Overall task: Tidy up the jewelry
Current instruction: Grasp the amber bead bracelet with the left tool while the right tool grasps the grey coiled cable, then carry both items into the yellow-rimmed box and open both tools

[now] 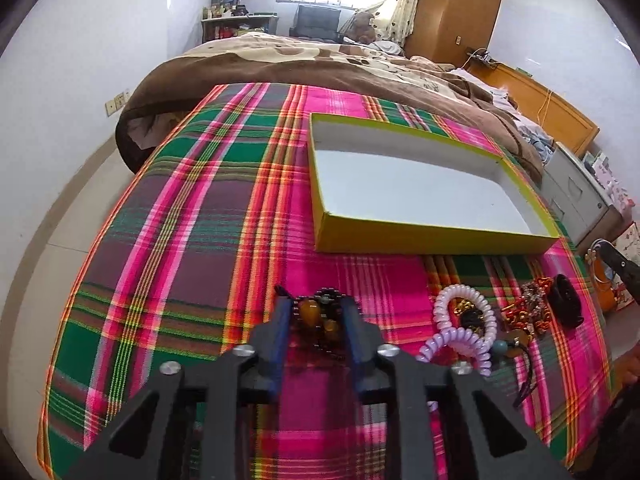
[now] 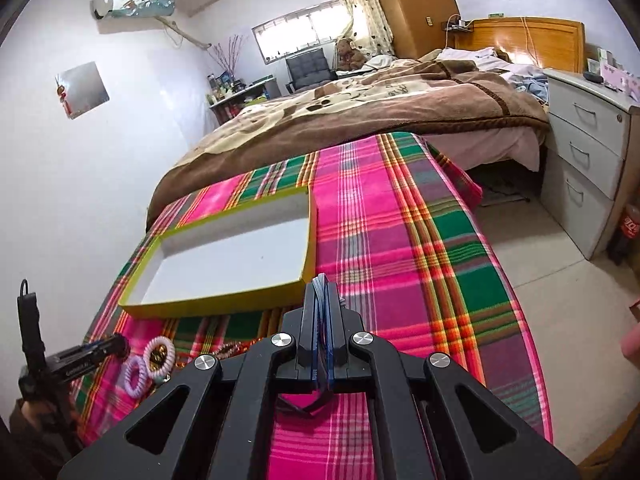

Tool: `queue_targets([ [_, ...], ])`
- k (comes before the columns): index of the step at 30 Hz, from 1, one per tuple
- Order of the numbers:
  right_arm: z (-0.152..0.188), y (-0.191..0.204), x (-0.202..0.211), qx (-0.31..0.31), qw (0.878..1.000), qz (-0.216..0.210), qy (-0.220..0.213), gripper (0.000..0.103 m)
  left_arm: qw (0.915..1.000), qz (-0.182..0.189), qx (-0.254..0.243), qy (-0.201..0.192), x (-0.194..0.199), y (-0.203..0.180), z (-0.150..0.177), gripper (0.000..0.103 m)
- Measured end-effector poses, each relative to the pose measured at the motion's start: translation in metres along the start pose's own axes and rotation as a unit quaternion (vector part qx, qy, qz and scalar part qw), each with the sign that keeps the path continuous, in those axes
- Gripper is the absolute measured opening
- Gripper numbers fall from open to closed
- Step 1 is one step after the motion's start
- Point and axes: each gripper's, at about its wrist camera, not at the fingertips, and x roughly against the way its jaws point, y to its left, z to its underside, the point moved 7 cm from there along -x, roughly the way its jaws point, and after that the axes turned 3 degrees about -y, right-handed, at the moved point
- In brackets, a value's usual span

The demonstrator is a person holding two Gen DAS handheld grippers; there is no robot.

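Note:
An open yellow-green box (image 1: 432, 236) with a white inside lies on the plaid cloth (image 1: 192, 240); it also shows in the right wrist view (image 2: 208, 304). My left gripper (image 1: 318, 304) is shut on a dark beaded piece with amber stones (image 1: 320, 312), held above the cloth in front of the box. A pile of jewelry lies to its right: lilac spiral hair ties (image 1: 464, 328), orange beads (image 1: 528, 312), a black band (image 1: 564, 300). My right gripper (image 2: 322, 288) is shut on a thin blue-grey striped band (image 2: 321, 286) near the box's right corner.
The cloth covers a table that ends at a bed with a brown blanket (image 1: 320, 64). A grey drawer unit (image 2: 588, 152) stands at the right. The left gripper (image 2: 92, 354) shows at the lower left of the right wrist view, beside the hair ties (image 2: 160, 354).

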Motion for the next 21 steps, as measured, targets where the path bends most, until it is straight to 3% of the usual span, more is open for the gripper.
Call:
queue_targets([
  [2, -0.002, 0.001, 0.001, 0.001, 1.000, -0.001, -0.001, 0.002, 1.0000, -0.007, -0.006, -0.004, 0.000, -0.001, -0.003, 0.019],
  [13, -0.019, 0.019, -0.004, 0.015, 1.000, -0.012, -0.009, 0.002, 0.9987, 0.018, -0.008, -0.047, 0.026, -0.002, -0.028, 0.018],
  [21, -0.047, 0.044, -0.030, 0.039, 0.998, -0.042, 0.000, 0.002, 0.9960, 0.059, -0.011, -0.066, 0.021, -0.012, -0.074, 0.018],
])
